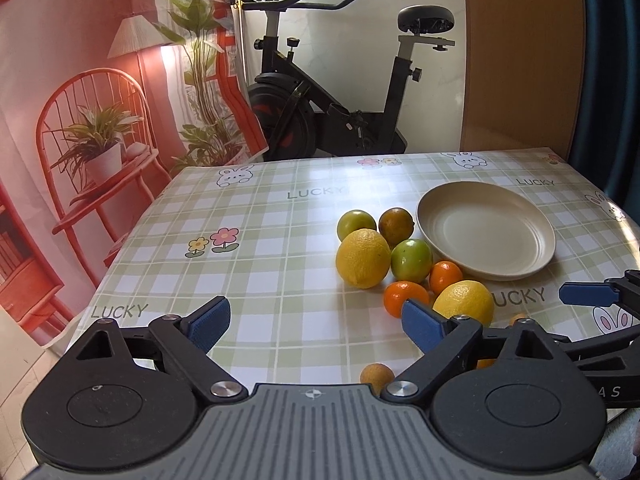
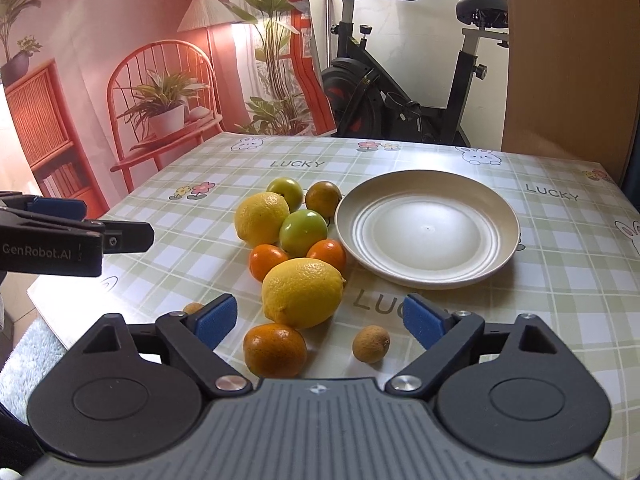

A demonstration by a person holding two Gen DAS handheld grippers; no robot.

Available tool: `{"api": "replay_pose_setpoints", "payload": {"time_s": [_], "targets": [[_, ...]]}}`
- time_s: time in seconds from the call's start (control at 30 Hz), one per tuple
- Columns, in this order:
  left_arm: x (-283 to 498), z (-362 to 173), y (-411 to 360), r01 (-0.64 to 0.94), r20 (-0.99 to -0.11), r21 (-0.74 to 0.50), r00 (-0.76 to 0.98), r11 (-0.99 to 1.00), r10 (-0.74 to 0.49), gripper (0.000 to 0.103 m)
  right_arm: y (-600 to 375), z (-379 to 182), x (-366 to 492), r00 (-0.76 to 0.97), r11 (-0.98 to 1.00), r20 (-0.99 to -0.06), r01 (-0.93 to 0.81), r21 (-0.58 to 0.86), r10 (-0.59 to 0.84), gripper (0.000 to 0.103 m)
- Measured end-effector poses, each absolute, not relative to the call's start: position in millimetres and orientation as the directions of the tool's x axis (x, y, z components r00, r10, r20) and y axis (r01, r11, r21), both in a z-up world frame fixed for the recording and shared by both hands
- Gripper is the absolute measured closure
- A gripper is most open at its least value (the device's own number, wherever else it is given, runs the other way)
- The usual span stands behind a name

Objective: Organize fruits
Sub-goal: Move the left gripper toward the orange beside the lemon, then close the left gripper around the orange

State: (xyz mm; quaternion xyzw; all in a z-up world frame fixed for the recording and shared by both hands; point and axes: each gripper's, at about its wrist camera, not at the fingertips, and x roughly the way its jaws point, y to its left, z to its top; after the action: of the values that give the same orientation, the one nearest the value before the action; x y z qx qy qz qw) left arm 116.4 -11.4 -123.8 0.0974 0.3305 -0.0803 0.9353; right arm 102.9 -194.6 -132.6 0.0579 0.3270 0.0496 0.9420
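A cream plate point(image 2: 428, 272) point(image 1: 520, 268) lies empty on the checked tablecloth. Left of it is a cluster of fruit: two lemons point(image 2: 303, 293) point(image 2: 261, 218), two green fruits point(image 2: 303, 231) point(image 2: 285, 191), a brownish fruit point(image 2: 323, 198), small oranges point(image 2: 268, 261) point(image 2: 327, 254) point(image 2: 274, 350) and a small tan longan point(image 2: 370, 342). My right gripper point(image 2: 320, 320) is open, above the near orange and lemon. My left gripper point(image 1: 316, 324) is open over bare cloth, left of the cluster point(image 1: 362, 258), and empty.
An exercise bike point(image 1: 320, 92) stands behind the table's far edge. A printed red backdrop point(image 1: 80, 120) hangs at the left. A wooden panel point(image 1: 520, 52) stands at the back right. Another longan point(image 1: 376, 376) lies near my left gripper.
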Motion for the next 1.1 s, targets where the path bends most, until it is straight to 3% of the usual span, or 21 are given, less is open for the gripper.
{"api": "replay_pose_setpoints", "payload": {"time_s": [0.2, 0.27, 0.43, 0.63, 0.87, 1.1], "targets": [[122, -125, -8, 0.215, -0.655, 0.049, 0.744, 0.975, -0.132, 0.024, -194, -137, 103, 0.765, 0.993, -0.633, -0.075, 0.095, 0.118, 0.020], [123, -130, -14, 0.243, -0.668, 0.035, 0.727, 0.969, -0.159, 0.026, -193, -140, 103, 0.754, 0.989, -0.641, -0.101, 0.105, 0.145, 0.025], [124, -143, -26, 0.345, -0.700, -0.023, 0.665, 0.938, -0.261, 0.044, -188, -146, 104, 0.729, 0.980, -0.656, -0.161, 0.113, 0.196, 0.043], [137, -159, -28, 0.390, -0.744, -0.115, 0.575, 0.914, -0.339, 0.060, -182, -155, 107, 0.695, 0.969, -0.678, -0.212, 0.124, 0.239, 0.052], [138, -169, -46, 0.498, -0.756, -0.185, 0.478, 0.847, -0.446, 0.060, -184, -166, 112, 0.662, 0.960, -0.696, -0.222, 0.170, 0.277, 0.052], [142, -176, -52, 0.513, -0.774, -0.224, 0.423, 0.829, -0.471, 0.060, -180, -173, 118, 0.633, 0.951, -0.713, -0.253, 0.177, 0.301, 0.053]]}}
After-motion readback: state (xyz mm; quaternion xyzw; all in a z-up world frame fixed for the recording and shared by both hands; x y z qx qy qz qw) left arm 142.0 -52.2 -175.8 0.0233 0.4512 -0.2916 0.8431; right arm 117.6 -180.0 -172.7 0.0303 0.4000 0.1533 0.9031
